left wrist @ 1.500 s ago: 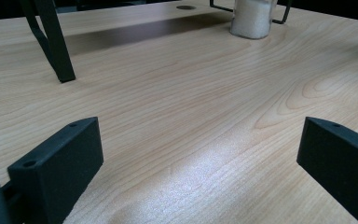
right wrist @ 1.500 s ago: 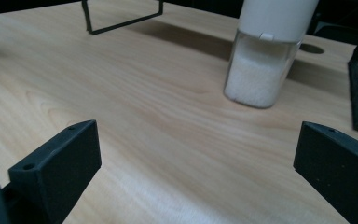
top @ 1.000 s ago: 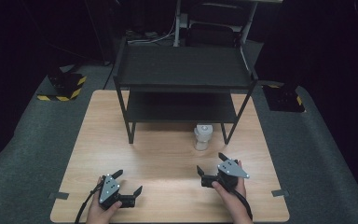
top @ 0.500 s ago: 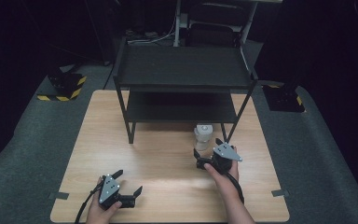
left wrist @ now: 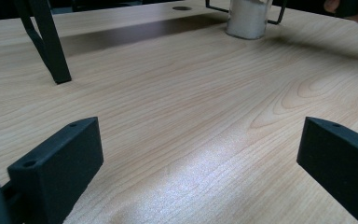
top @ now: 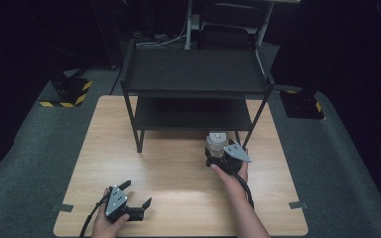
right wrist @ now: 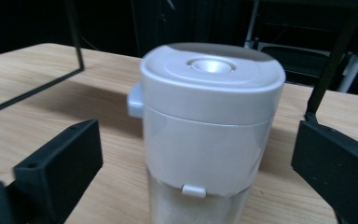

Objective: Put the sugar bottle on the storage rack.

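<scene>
A clear jar with a white lid (top: 217, 141) stands upright on the wooden table (top: 178, 163), just in front of the black shelf rack's (top: 196, 89) right front leg. In the right gripper view the jar (right wrist: 209, 135) holds a white powder and sits between the two jaws, which stand wide apart and do not touch it. My right gripper (top: 218, 157) is open, right up against the jar's near side. My left gripper (top: 135, 196) rests open near the table's front left with nothing between its jaws; its own view shows the jar (left wrist: 248, 18) far off.
The two-tier black metal rack takes up the back half of the table, its left front leg (left wrist: 51, 44) standing ahead of the left gripper. Yellow-and-black striped bases (top: 67, 94) sit on the grey floor beside the table. Bare wood lies between the two grippers.
My right gripper has moved forward from the table's front right to the jar, and its open jaws now bracket it. The left gripper has stayed put.
</scene>
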